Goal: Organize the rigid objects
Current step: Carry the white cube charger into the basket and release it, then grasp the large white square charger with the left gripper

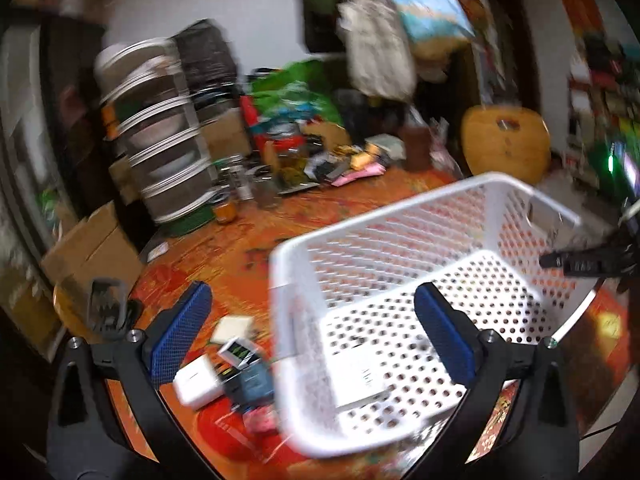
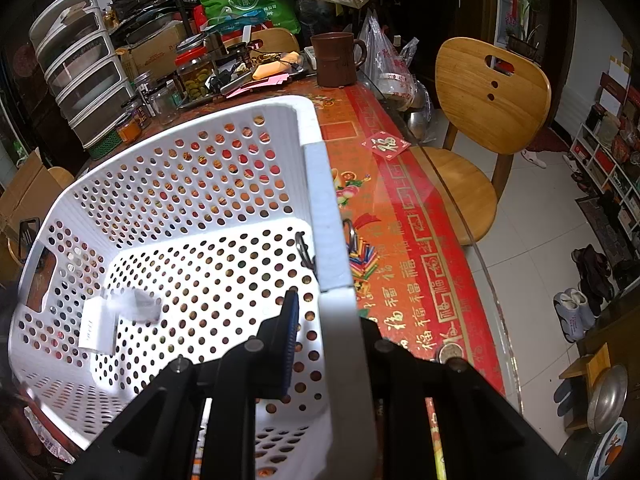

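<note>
Gripping the white perforated plastic basket (image 2: pixel 192 184) by its right rim, the right gripper (image 2: pixel 326 320) is clamped; the left gripper (image 1: pixel 312 336) gapes wide, empty, above a white box (image 2: pixel 98 326) inside.

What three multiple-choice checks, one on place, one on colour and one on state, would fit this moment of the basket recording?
1. Where does the white box lie?
A. On the wooden chair
B. On the floor of the basket
C. On the drawer tower

2. What colour is the perforated basket?
A. White
B. Green
C. Brown

3. How does the right gripper stand?
A. Jaws wide, holding nothing
B. Jaws shut on the brown mug
C. Jaws shut on the basket's side wall

Key:
1 B: the right wrist view shows the box on the perforated floor near the handle end.
2 A: rim, walls and floor are white in both views.
3 C: the white wall runs up between its jaws, one pad inside the basket, the other outside.
</note>
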A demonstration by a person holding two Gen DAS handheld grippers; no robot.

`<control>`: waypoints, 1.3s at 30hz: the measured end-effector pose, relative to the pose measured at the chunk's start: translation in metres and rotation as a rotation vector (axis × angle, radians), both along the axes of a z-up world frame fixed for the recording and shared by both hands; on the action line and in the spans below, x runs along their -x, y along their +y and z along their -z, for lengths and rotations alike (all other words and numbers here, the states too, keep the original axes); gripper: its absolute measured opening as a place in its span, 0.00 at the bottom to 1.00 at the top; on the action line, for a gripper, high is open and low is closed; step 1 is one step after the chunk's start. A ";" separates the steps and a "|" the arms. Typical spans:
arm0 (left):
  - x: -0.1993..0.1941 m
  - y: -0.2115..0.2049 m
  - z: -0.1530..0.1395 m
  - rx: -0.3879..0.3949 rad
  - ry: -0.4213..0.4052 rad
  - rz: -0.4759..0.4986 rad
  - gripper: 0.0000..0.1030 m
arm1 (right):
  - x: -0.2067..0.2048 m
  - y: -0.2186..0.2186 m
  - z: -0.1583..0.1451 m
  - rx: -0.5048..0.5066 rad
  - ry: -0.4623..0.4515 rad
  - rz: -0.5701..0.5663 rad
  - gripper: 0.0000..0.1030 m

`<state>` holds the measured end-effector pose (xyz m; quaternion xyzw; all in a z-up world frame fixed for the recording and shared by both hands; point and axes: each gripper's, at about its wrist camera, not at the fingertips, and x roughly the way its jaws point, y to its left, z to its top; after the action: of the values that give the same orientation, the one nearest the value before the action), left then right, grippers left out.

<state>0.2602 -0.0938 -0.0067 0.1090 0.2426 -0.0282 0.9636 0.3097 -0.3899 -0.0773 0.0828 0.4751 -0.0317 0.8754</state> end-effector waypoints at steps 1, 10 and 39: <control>0.005 0.022 -0.002 0.041 -0.003 -0.028 1.00 | 0.000 0.001 0.000 0.002 0.001 -0.002 0.18; -0.051 0.195 0.079 0.194 0.285 -0.276 0.99 | -0.002 0.001 0.000 0.001 0.002 -0.001 0.18; -0.091 0.204 0.151 0.128 0.348 -0.342 0.71 | 0.000 0.000 0.002 0.000 0.005 -0.001 0.18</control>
<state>0.3515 0.1097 -0.1574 -0.0012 0.4174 0.1019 0.9030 0.3100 -0.3895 -0.0790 0.0823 0.4773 -0.0313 0.8743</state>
